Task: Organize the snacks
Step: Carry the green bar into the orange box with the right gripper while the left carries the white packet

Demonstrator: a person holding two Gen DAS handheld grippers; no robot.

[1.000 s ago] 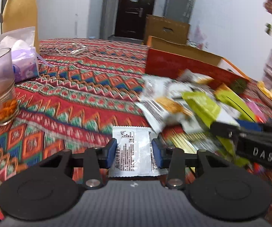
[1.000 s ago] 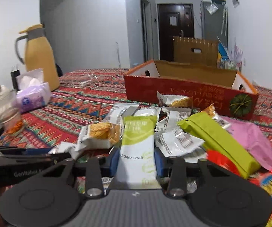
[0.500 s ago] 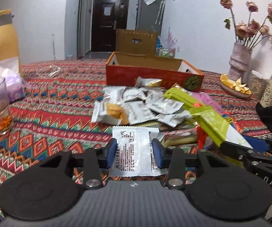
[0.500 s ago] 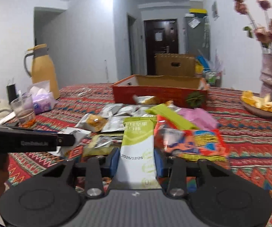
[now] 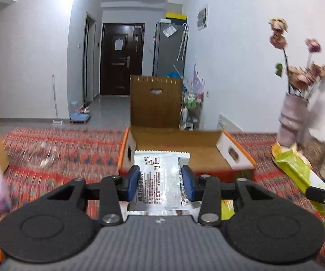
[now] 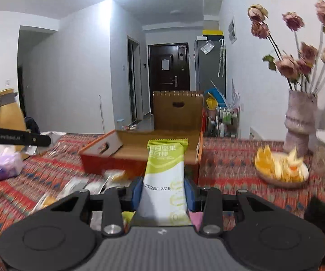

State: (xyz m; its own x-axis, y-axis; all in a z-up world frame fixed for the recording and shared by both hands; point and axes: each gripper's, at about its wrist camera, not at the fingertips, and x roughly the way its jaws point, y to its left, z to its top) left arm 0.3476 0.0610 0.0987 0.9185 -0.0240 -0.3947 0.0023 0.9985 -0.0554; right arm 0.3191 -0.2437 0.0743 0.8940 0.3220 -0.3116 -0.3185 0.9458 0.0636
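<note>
Since a second ago we have lifted both packets from the bench pile toward the far red box (image 5: 237, 158). Left gripper (image 5: 160, 180) fingers pinch the white sachet (image 5: 160, 176); right gripper (image 6: 163, 192) fingers clamp the green bar (image 6: 164, 169), ready to drop in.

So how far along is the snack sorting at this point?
Early. Nothing shows inside the red box yet. In hand: left tongs grip a white packet, right tongs a green-white bar, both before the box. Left: loose packets on the tablecloth.
</note>
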